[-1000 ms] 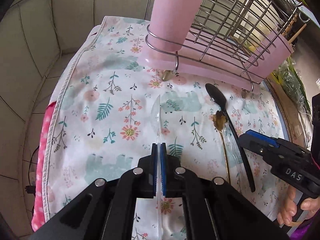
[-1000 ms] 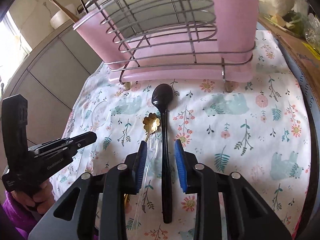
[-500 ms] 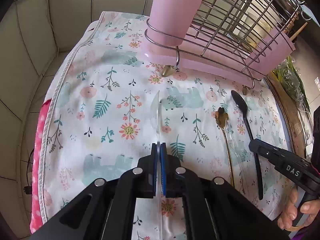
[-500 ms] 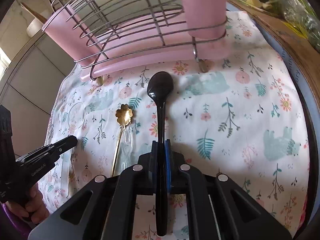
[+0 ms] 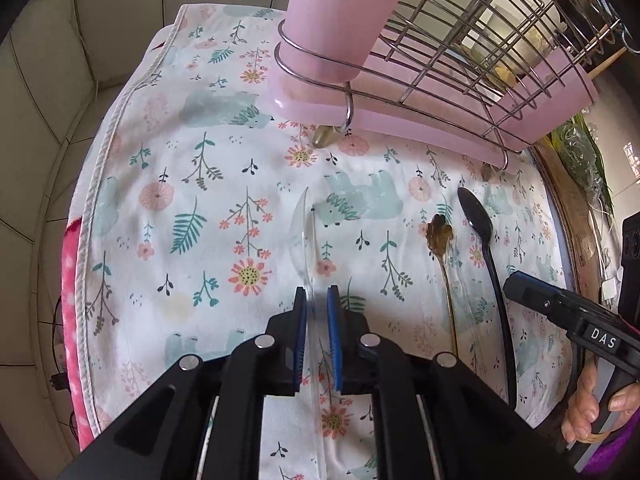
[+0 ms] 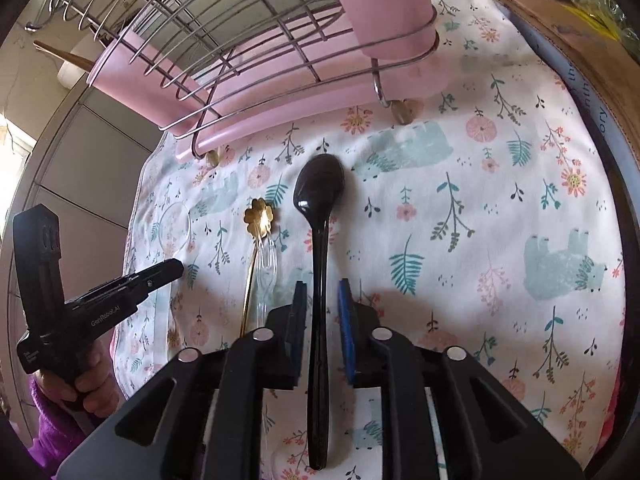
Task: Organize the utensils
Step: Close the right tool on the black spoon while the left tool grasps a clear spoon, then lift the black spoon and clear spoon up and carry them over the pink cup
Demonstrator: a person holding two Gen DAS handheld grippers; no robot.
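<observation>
Black spoon point(image 6: 318, 216), gold flower-headed spoon point(image 6: 258, 216), clear plastic spoon point(image 5: 303, 236), pink rack tray point(image 5: 400, 120), white floral cloth point(image 6: 480, 200)

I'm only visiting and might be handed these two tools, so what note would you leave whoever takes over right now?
Left gripper: open, straddling the clear spoon on the floral cloth.
Right gripper: open, straddling the black spoon, also on the cloth.
Gold flower spoon and clear fork lie between them.
Done: nothing visibly inside the pink-and-wire rack.
Left: probably grip each utensil and move it to the rack.
</observation>
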